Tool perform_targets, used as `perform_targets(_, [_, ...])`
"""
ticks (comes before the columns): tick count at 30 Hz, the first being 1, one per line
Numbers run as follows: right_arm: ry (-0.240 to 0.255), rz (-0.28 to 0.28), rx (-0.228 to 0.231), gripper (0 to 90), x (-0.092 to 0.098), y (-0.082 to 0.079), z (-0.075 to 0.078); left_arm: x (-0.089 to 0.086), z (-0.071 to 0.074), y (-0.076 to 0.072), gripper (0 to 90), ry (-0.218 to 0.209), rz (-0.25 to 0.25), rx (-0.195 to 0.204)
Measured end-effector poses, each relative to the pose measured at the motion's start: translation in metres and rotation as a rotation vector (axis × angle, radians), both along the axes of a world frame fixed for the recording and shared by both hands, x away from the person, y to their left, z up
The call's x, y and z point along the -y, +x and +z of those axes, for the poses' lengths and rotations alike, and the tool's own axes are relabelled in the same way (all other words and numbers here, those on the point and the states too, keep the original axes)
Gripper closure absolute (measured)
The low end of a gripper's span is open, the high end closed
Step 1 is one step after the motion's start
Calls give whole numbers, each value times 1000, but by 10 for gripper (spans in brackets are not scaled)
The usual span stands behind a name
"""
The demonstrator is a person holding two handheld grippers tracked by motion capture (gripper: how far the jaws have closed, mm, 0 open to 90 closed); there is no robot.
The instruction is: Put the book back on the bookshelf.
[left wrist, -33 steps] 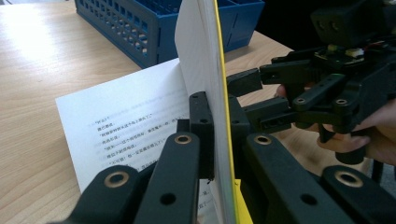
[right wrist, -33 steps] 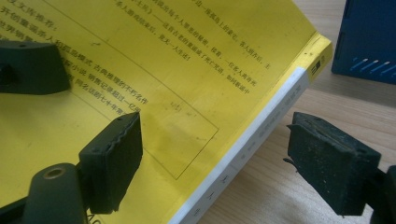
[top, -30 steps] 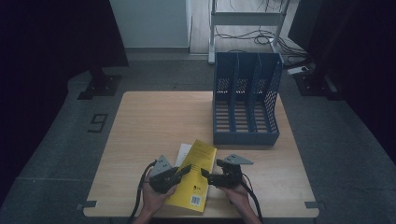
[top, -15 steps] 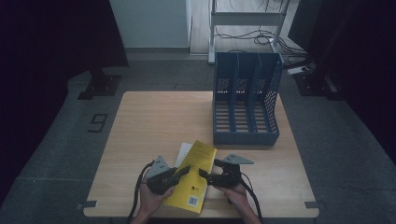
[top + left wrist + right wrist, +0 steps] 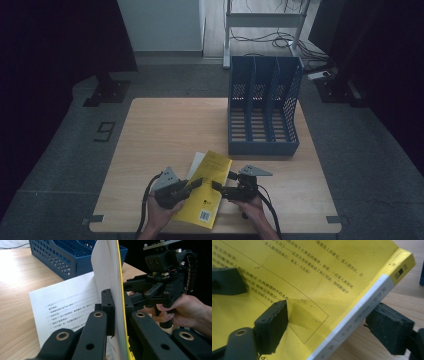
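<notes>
table (image 5: 165,130): wood, mid-frame | file rack (image 5: 263,107): blue, upper right of table | yellow book (image 5: 207,187): lower centre, cover lifted | left gripper (image 5: 194,184): clamped on cover and pages | right gripper (image 5: 217,186): jaws just closing, straddling spine, one pad apart

A blue three-slot file rack (image 5: 263,107) stands at the wooden table's (image 5: 170,130) far right side.

A light wooden table (image 5: 165,130) carries a blue file rack (image 5: 263,107) (three slots, perforated walls) at its far right. Nearer than the rack, by the front edge, a yellow book (image 5: 209,187) lies open, one white page flat on the wood.
</notes>
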State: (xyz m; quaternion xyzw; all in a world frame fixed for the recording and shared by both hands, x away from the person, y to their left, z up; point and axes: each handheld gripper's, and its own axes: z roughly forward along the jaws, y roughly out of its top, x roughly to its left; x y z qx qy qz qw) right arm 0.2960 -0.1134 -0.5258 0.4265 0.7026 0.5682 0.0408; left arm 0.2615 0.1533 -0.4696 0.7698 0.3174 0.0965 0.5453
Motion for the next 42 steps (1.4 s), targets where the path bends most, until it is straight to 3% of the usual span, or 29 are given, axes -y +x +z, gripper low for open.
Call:
perform_targets(7, [-27,5,29,254,1,-4,6,-10,0,3,863,-12,-22,-12])
perform_targets(14, [-14,5,86,314,3,-9,14,-19,1,8,851,-32,-37,-37])
perform_targets(21, [8,-17,113,345,5,-14,22,-19,-3,9,855,-42,-37,-58])
perform_targets(28, [19,10,150,390,8,-20,31,-15,-7,10,853,-45,-52,-74])
perform_targets(31, [7,16,172,431,5,-21,33,-15,-6,9,851,-46,-57,-77])
perform_targets(34, [-34,7,220,491,3,-24,34,-15,-7,10,850,-51,-59,-80])
perform_targets(37, [-72,0,235,515,4,-25,34,-11,-9,11,848,-41,-48,-76])
perform_targets(42, [-124,7,293,556,0,-31,44,-14,-8,10,841,-71,-49,-72])
